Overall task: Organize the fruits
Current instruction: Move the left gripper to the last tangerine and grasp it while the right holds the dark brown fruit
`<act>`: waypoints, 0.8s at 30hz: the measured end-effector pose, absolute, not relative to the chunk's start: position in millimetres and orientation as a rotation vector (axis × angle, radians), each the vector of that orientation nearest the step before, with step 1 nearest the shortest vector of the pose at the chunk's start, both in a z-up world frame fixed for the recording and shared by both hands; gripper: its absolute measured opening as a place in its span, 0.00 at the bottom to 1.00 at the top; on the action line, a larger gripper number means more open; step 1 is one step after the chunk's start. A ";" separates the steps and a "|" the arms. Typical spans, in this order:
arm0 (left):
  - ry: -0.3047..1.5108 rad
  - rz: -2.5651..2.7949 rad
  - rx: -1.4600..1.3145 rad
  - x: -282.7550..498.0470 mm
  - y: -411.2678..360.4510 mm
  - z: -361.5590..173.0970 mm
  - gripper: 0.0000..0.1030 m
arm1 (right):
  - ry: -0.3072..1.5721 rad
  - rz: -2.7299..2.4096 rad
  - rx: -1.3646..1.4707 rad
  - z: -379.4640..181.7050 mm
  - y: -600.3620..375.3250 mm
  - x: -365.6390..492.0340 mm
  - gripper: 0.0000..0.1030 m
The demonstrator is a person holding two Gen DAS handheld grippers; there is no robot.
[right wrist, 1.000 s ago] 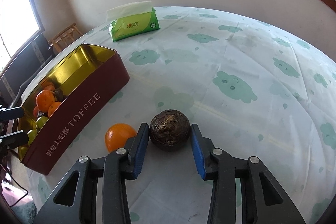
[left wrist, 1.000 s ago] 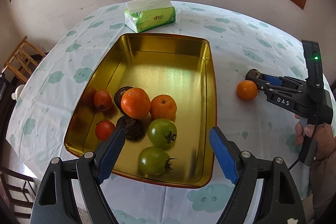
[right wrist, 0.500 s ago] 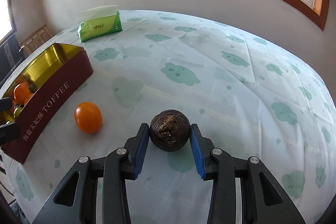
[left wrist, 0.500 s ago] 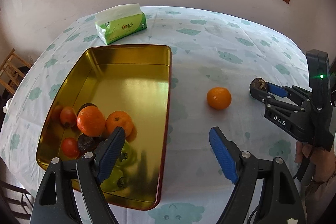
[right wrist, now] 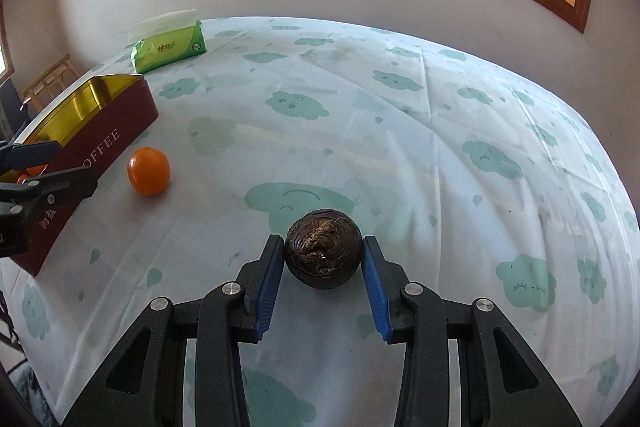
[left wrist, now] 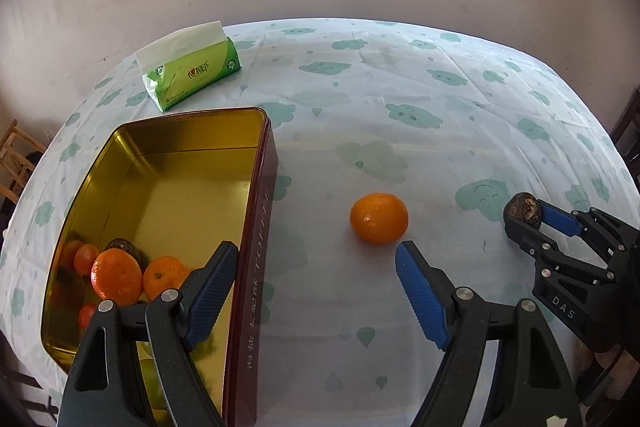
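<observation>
A gold-lined red toffee tin (left wrist: 256, 195) (right wrist: 132, 107) stands on the left of the table and holds oranges (left wrist: 117, 279), small red fruits and dark fruits at its near end. A loose orange (left wrist: 379, 217) (right wrist: 148, 170) lies on the cloth right of the tin. My left gripper (left wrist: 316, 291) is open and empty, just short of that orange, its left finger over the tin's right wall. My right gripper (right wrist: 323, 259) is shut on a dark brown round fruit (right wrist: 323, 247) (left wrist: 523, 208), close above the cloth, at the right.
A green tissue pack (left wrist: 191, 71) (right wrist: 170, 45) lies at the table's far left, beyond the tin. The table has a white cloth with green cloud prints (left wrist: 412, 115). A wall and window stand behind it. Wooden chairs (left wrist: 16, 163) stand at the left.
My left gripper has swung right, from above the tin's fruits to the loose orange. My right gripper has kept its hold on the dark fruit and moved right, away from the tin.
</observation>
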State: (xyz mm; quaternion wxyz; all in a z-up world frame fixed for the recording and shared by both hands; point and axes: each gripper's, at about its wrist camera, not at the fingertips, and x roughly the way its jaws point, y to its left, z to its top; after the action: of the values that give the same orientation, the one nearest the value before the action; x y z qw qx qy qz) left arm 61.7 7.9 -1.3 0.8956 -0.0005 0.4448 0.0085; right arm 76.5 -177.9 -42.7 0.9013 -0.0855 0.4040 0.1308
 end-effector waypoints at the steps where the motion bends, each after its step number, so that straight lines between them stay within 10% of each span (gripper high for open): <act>1: 0.921 0.019 -0.004 62.5 8.1 -0.8 0.74 | 0.834 0.268 -0.171 -42.0 -178.6 76.6 0.40; 24: 0.951 -0.068 0.002 88.9 -17.2 -12.8 0.56 | 0.853 0.278 -0.123 -43.6 -184.3 81.0 0.40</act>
State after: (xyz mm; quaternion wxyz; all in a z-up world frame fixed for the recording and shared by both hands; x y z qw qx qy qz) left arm 88.9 -17.2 -12.8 0.8884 0.0009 0.4578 -0.0328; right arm 81.0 -184.3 -43.6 0.8992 -0.0596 0.4121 0.1343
